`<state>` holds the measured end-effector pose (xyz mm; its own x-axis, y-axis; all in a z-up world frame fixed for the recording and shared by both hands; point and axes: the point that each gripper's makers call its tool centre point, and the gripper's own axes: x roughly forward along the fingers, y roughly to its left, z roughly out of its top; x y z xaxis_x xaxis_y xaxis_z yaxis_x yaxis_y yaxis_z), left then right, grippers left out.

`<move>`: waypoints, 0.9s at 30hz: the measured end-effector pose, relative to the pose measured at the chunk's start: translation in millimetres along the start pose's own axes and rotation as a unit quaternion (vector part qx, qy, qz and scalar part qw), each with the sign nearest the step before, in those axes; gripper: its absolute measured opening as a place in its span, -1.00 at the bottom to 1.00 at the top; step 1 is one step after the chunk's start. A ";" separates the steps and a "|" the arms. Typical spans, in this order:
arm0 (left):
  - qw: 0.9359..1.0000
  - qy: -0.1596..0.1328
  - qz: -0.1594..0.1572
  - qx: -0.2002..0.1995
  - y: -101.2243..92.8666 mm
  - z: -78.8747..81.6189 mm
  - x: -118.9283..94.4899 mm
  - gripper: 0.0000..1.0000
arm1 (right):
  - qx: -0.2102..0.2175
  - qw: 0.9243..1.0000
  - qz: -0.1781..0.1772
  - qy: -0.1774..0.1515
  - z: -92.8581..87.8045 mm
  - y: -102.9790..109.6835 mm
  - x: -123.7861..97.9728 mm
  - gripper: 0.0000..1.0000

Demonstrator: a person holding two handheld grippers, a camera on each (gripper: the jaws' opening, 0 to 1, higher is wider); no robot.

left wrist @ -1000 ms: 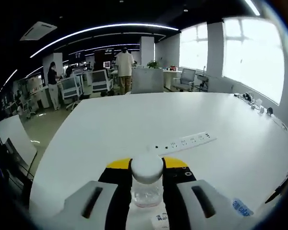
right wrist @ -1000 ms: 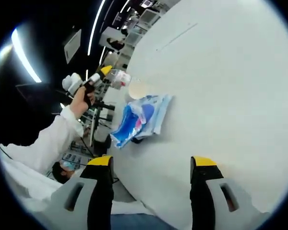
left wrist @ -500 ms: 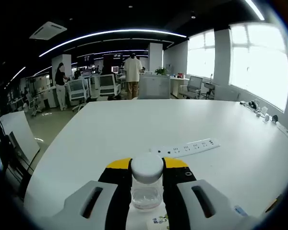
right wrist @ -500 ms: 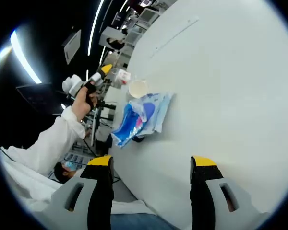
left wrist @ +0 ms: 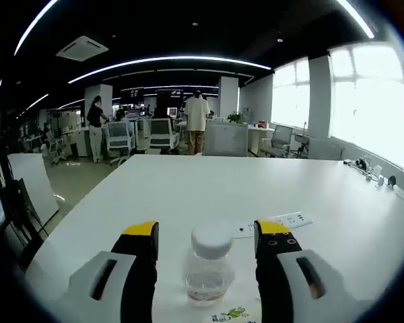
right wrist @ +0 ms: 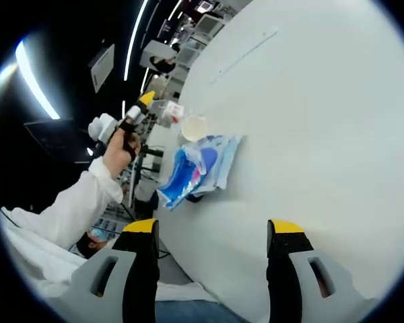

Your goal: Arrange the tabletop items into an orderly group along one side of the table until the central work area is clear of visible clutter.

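In the left gripper view, the left gripper (left wrist: 207,235) is released: its two yellow-tipped jaws stand apart on either side of a small clear jar (left wrist: 209,266) with a white cap. The jar stands upright on the white table (left wrist: 188,195), with a gap to each jaw. A little pale residue sits in its bottom. A white power strip (left wrist: 273,223) lies on the table at about 1 o'clock from the jar, partly behind the right-hand jaw. A printed paper corner (left wrist: 231,315) shows at 6 o'clock under the jar.

In the right gripper view, the right gripper (right wrist: 213,232) is also released, its jaws spread wide with nothing between them, over the table edge. At 11 o'clock from it a blue and white plastic packet (right wrist: 196,168) lies on the table, and just beyond that a round white lid or cup (right wrist: 194,127). Farther at 11 o'clock the person's hand (right wrist: 120,148), in a white sleeve (right wrist: 71,202), holds the other gripper by the jar.
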<state>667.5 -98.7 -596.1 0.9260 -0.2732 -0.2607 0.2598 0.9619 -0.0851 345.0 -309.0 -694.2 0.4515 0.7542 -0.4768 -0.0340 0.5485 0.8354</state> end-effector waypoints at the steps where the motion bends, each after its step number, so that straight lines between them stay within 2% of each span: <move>1: 1.000 0.003 0.001 0.000 2.0 0.0 -0.8 0.52 | 0.000 1.000 0.000 0.000 -0.1 0.3 -0.2 0.27; 5: 1.000 -0.005 -0.007 -0.012 2.9 3.0 -6.7 0.97 | -0.004 1.000 0.004 -0.001 -0.8 3.4 -0.1 0.26; 6: 1.000 -0.016 -0.009 -0.019 2.4 6.7 -8.9 0.98 | -0.005 1.000 0.005 -0.001 -1.2 4.3 -0.2 0.26; 11: 1.000 -0.003 -0.015 -0.002 2.6 5.1 -20.1 1.00 | -0.005 1.000 0.010 -0.004 -3.6 7.1 -2.1 0.25; 20: 1.000 0.001 -0.021 -0.001 -3.6 5.5 -49.2 0.96 | -0.008 1.000 0.016 -0.016 -6.2 11.3 -7.7 0.25; 27: 0.999 0.025 -0.039 0.001 -7.1 -10.3 -73.2 0.88 | -0.011 0.999 0.026 -0.016 -15.1 18.0 -8.6 0.25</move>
<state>595.1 -85.6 -586.3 0.8881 -0.3473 -0.3010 0.3313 0.9377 -0.1044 327.0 -300.1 -679.1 0.4773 0.7697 -0.4240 -0.0778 0.5176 0.8521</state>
